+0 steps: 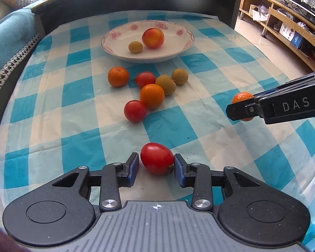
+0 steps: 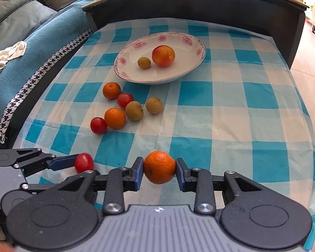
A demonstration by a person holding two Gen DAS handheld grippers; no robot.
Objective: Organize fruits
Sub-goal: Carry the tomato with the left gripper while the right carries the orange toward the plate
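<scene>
The left gripper (image 1: 156, 163) has its blue pads closed on a red tomato (image 1: 156, 158), and the right gripper (image 2: 159, 168) clamps an orange (image 2: 159, 167) the same way; both fruits seem held low over the checked cloth (image 2: 231, 113), probably for carrying to the flowered plate (image 2: 134, 44). That plate already holds a peach (image 2: 163, 55) and one small brown fruit (image 2: 144, 62). Six loose fruits cluster between left gripper and plate; the cloth's right side offers an open path.

glossy tomato (image 1: 156, 158), dimpled orange (image 2: 159, 167); glazed plate (image 1: 113, 48)
</scene>
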